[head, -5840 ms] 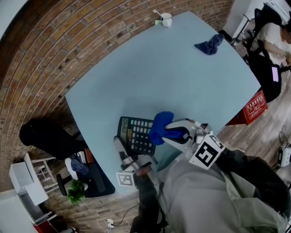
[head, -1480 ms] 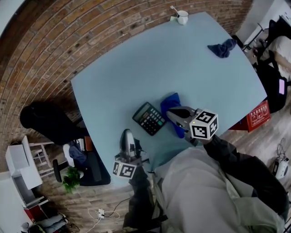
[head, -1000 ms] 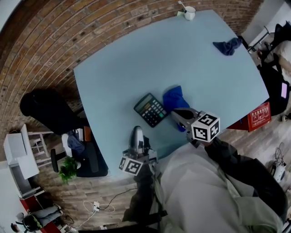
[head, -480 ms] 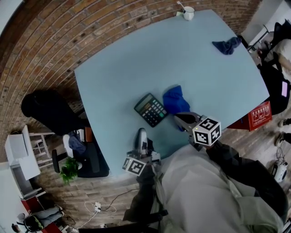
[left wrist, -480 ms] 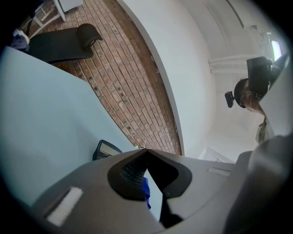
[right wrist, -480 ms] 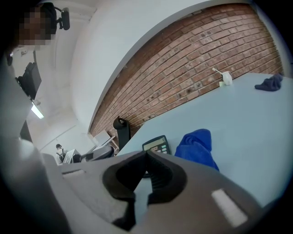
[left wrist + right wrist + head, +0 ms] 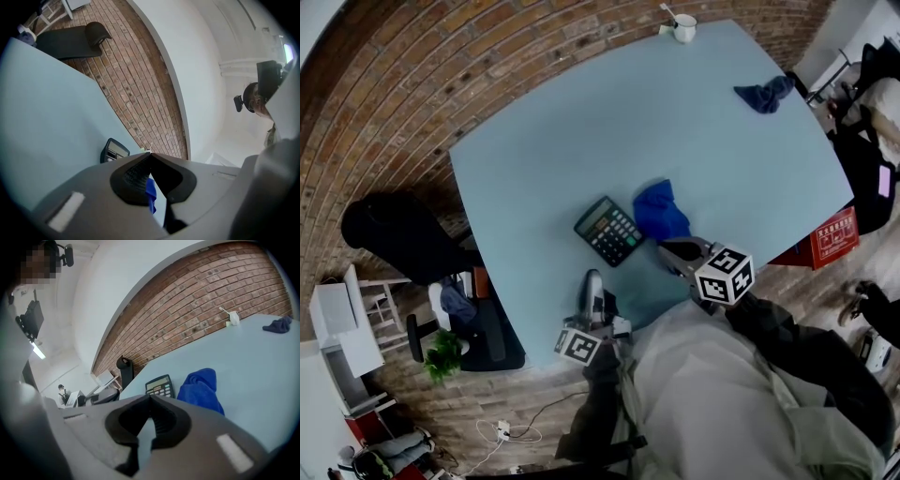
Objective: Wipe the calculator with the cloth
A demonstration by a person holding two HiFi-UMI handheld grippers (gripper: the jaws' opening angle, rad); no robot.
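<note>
Head view: the calculator (image 7: pixel 609 232) is lying face up on the worktop (image 7: pixel 675 122), close to its near edge. The blue cloth (image 7: pixel 662 212) is sitting crumpled just beside it on the right (touching it or not, I cannot tell). The left tool (image 7: pixel 593 278) and the right tool (image 7: pixel 667 251) are both hovering by that near edge. The left is pointing at the calculator and the right at the cloth, and neither is touching anything. With the cloth lying free, no wiping stroke is likely going on right now.

Left gripper view: the left tool's jaws are meeting tip to tip and gripping nothing. The calculator (image 7: pixel 114 150) is showing ahead and a little left of the tips, apart from them, and a sliver of cloth is peeking through beyond the jaws.

Right gripper view: these jaws are likewise pressing together, empty. The calculator (image 7: pixel 159 385) is lying almost straight ahead of the tips, with the cloth (image 7: pixel 201 390) to its right, and both are resting clear of the tool.
</note>
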